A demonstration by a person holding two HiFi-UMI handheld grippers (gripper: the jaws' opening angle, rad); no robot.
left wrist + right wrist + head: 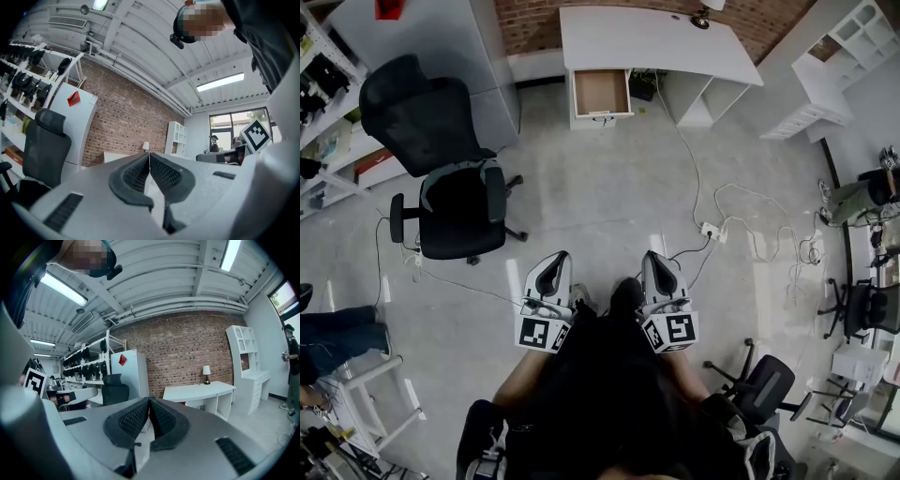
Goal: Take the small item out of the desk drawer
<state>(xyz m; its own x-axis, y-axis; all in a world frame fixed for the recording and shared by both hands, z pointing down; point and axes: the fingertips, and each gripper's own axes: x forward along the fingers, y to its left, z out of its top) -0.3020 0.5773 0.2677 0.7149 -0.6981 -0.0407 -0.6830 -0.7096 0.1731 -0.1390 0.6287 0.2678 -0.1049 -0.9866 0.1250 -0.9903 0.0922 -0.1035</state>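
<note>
A white desk (656, 42) stands at the far wall, and its drawer (601, 93) is pulled out; the wooden inside looks bare from here, and no small item shows. I hold both grippers close to my body, far from the desk. The left gripper (561, 258) is shut with nothing between its jaws, its fingertips (149, 155) pressed together. The right gripper (650, 257) is also shut and empty, its fingertips (149, 401) touching. In the right gripper view the desk (199, 391) stands ahead, with a small lamp (206, 371) on it.
A black office chair (441, 164) stands at the left of the floor. White cables and a power strip (711, 230) lie on the floor at right. White shelving (834, 75) stands at the far right, a white cabinet (441, 47) at the far left.
</note>
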